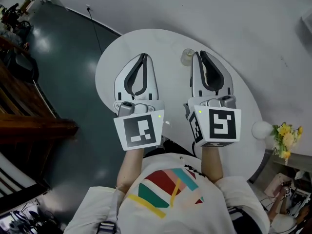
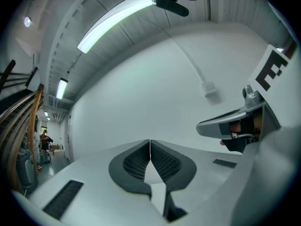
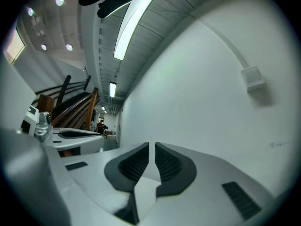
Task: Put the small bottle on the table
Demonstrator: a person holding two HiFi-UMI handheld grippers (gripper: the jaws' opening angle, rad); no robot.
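The small pale bottle (image 1: 187, 56) stands on the round white table (image 1: 122, 48) near its far edge. My right gripper (image 1: 197, 54) hovers with its tip just to the right of the bottle, not touching it. Its jaws are nearly together, with a thin slit between them and nothing in it (image 3: 152, 152). My left gripper (image 1: 144, 55) is held to the left, over the table's middle. Its pads meet with nothing between them (image 2: 150, 147). Both gripper views look past the jaws at a bare white wall; the bottle is out of their sight.
A white globe lamp (image 1: 262, 129) and yellow flowers (image 1: 285, 138) stand at the table's right edge. A wooden staircase (image 1: 24, 106) rises at the left over dark floor. A wall socket (image 2: 208, 87) shows on the white wall.
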